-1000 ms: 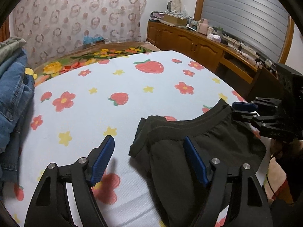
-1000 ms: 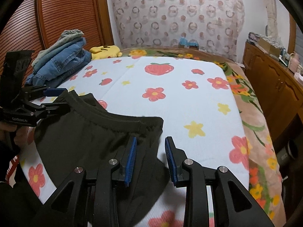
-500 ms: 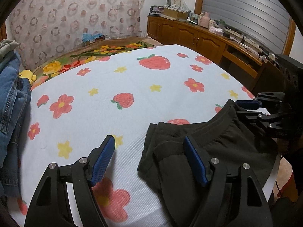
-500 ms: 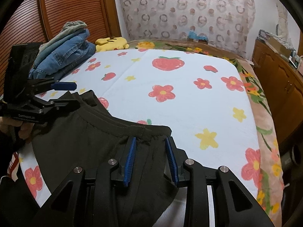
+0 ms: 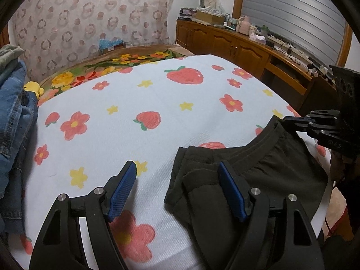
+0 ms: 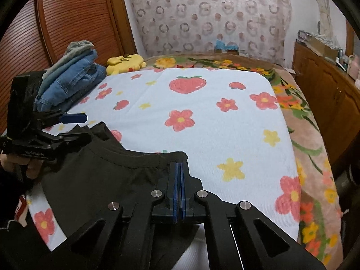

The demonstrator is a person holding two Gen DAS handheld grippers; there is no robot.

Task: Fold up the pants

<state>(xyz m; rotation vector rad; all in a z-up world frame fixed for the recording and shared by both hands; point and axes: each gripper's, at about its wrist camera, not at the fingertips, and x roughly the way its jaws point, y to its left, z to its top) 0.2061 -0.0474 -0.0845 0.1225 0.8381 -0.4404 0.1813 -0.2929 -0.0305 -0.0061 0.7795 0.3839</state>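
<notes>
Black pants (image 5: 265, 180) lie at the near edge of the bed, on a strawberry-and-flower sheet (image 5: 157, 103). The right gripper (image 6: 179, 177) is clamped tight on one waistband corner; the left gripper (image 5: 177, 189) gapes wide at the opposite corner, gripping nothing. Folded jeans (image 6: 74, 78) are stacked along the sheet's left edge, a yellow plush (image 6: 126, 64) beside them, well apart from the pants.

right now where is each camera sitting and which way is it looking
Left wrist: rides the open left tool, looking across the bed sheet toward the curtain and cabinets; right tool at its right edge.
Right wrist: rides the right tool, shut on the black pants, looking toward the wooden door and jeans pile; left tool at its left.
Shared: pants, sheet, curtain.
</notes>
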